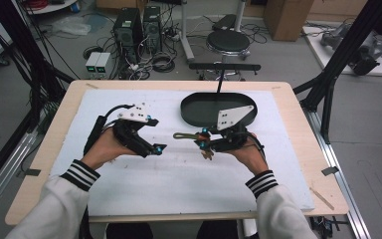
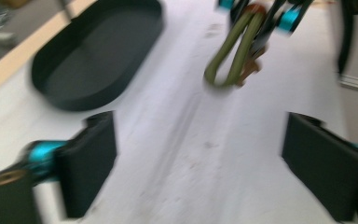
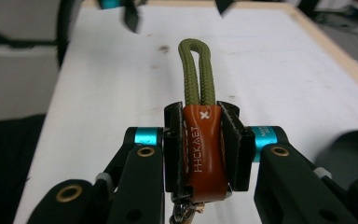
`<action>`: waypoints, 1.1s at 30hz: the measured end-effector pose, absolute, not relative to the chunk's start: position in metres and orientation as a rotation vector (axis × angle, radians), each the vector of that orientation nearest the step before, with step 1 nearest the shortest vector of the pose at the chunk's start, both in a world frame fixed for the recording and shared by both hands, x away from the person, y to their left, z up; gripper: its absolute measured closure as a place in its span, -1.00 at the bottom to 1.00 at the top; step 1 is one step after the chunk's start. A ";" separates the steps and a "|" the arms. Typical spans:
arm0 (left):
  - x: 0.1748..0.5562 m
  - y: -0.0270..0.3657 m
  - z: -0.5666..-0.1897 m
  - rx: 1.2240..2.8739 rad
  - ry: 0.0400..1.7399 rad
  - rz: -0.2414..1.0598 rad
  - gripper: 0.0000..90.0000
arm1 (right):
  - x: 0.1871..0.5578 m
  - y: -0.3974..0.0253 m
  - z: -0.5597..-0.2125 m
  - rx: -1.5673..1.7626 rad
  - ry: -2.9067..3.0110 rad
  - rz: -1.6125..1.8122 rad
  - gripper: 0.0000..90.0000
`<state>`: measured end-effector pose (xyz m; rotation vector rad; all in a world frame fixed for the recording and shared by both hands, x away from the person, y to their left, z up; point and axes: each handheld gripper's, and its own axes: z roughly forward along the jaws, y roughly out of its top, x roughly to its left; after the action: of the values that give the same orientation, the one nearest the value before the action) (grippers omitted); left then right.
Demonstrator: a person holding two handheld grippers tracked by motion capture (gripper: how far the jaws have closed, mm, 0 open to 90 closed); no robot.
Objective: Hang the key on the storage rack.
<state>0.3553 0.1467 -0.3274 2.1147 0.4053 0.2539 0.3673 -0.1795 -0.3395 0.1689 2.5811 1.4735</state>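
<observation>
Right gripper (image 3: 201, 144): jaws clenched on the brown leather tab (image 3: 204, 149) of a key strap, one pad pressed against each flat side. Grip sits on the stiff leather, probably because the cord alone would flop and slip. The olive cord loop (image 3: 196, 74) sticks straight out past the fingertips, free in the air, which leaves that end open for the other gripper or for laying down first. A bit of metal hardware hangs below the jaws, too small to tell what it is.

High view: right gripper (image 1: 205, 141) holds the strap (image 1: 185, 135) just above the white mat (image 1: 179, 184), loop pointing toward the left gripper (image 1: 155, 148).

Left gripper: jaws spread wide, released, nothing between the pads (image 2: 89, 161). It faces the loop (image 2: 230, 56) from a short way off, apart from it, looks parked ready to help or just out of the way. Its view is blurred.

Black oval tray (image 1: 199, 107) lies on the mat just behind the right gripper, empty as far as visible. Likely drop spot for the strap, so the strap being held lifted and close to it makes sense. Tray (image 2: 93, 56) is off to the far side of the left fingers too.
</observation>
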 end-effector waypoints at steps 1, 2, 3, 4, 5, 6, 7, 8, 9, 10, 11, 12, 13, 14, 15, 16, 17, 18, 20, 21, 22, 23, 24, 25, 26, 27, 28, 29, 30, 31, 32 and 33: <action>0.354 0.152 -0.329 2.091 0.416 0.260 -0.88 | 0.368 -0.184 -0.339 0.210 2.570 1.482 0.62; 0.353 0.157 -0.330 2.079 0.430 0.275 -0.89 | 0.369 -0.188 -0.338 0.244 2.545 1.489 0.62; 0.352 0.161 -0.331 2.055 0.439 0.284 -0.90 | 0.370 -0.191 -0.337 0.273 2.524 1.497 0.62; 0.351 0.166 -0.333 2.037 0.454 0.297 -0.96 | 0.371 -0.195 -0.336 0.305 2.500 1.508 0.62; 0.350 0.171 -0.334 2.033 0.459 0.308 -0.96 | 0.372 -0.199 -0.335 0.344 2.478 1.518 0.61; 0.349 0.174 -0.336 2.024 0.464 0.315 -0.96 | 0.373 -0.203 -0.334 0.389 2.453 1.534 0.61; 0.347 0.178 -0.337 2.018 0.476 0.331 -0.96 | 0.374 -0.206 -0.333 0.417 2.422 1.540 0.61; 0.346 0.182 -0.339 2.005 0.490 0.332 -0.96 | 0.375 -0.209 -0.332 0.445 2.398 1.551 0.61; 0.345 0.186 -0.342 1.992 0.499 0.337 -0.96 | 0.376 -0.212 -0.331 0.466 2.370 1.553 0.61; 0.344 0.190 -0.343 1.987 0.504 0.358 -0.96 | 0.376 -0.215 -0.330 0.490 2.345 1.554 0.61; 0.342 0.195 -0.345 1.975 0.508 0.372 -0.96 | 0.376 -0.222 -0.329 0.541 2.301 1.547 0.62; 0.340 0.199 -0.347 1.949 0.513 0.381 -0.96 | 0.376 -0.222 -0.329 0.541 2.301 1.547 0.62; 0.338 0.203 -0.349 1.933 0.519 0.401 -0.96 | 0.378 -0.225 -0.328 0.552 2.273 1.547 0.62; 0.336 0.208 -0.351 1.912 0.519 0.416 -0.96 | 0.378 -0.228 -0.327 0.586 2.249 1.543 0.62; 0.333 0.212 -0.352 1.887 0.523 0.427 -0.96 | 0.378 -0.232 -0.327 0.604 2.222 1.539 0.62; 0.331 0.216 -0.354 1.863 0.529 0.440 -0.96 | 0.380 -0.235 -0.326 0.616 2.194 1.539 0.61; 0.329 0.220 -0.356 1.848 0.533 0.458 -0.96 | 0.381 -0.238 -0.326 0.632 2.173 1.534 0.61; 0.327 0.224 -0.358 1.833 0.546 0.468 -0.96 | 0.382 -0.241 -0.326 0.643 2.154 1.523 0.61; 0.323 0.231 -0.364 1.805 0.565 0.479 -0.96 | 0.386 -0.247 -0.325 0.670 2.126 1.513 0.61; 0.320 0.234 -0.367 1.785 0.570 0.485 -0.96 | 0.388 -0.250 -0.324 0.685 2.109 1.512 0.61; 0.318 0.237 -0.371 1.774 0.576 0.496 -0.96 | 0.389 -0.252 -0.323 0.695 2.096 1.508 0.61; 0.315 0.240 -0.375 1.762 0.585 0.507 -0.96 | 0.390 -0.254 -0.322 0.698 2.076 1.492 0.61; 0.313 0.243 -0.378 1.744 0.590 0.510 -0.96 | 0.391 -0.256 -0.320 0.712 2.064 1.486 0.62; 0.311 0.246 -0.382 1.728 0.601 0.518 -0.96 | 0.392 -0.258 -0.319 0.722 2.055 1.480 0.62; 0.309 0.249 -0.385 1.723 0.608 0.524 -0.96 | 0.393 -0.260 -0.317 0.734 2.040 1.468 0.61; 0.307 0.252 -0.389 1.712 0.617 0.524 -0.96 | 0.395 -0.262 -0.316 0.738 2.026 1.459 0.62; 0.306 0.254 -0.393 1.698 0.628 0.522 -0.96 | 0.396 -0.264 -0.314 0.737 2.006 1.454 0.62; 0.304 0.257 -0.396 1.689 0.635 0.523 -0.96 | 0.397 -0.266 -0.313 0.758 1.991 1.449 0.62; 0.302 0.259 -0.399 1.681 0.642 0.526 -0.96 | 0.398 -0.269 -0.312 0.770 1.981 1.443 0.62; 0.300 0.262 -0.402 1.665 0.652 0.528 -0.96 | 0.400 -0.271 -0.311 0.777 1.968 1.436 0.62; 0.298 0.264 -0.405 1.654 0.656 0.530 -0.96 | 0.401 -0.273 -0.310 0.794 1.956 1.425 0.62; 0.297 0.266 -0.407 1.648 0.658 0.535 -0.96 | 0.403 -0.277 -0.309 0.810 1.936 1.417 0.62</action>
<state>0.2967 0.2659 -0.4066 1.6481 0.6579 0.5353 0.4026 -0.2768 -0.3094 0.8098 1.9364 1.4166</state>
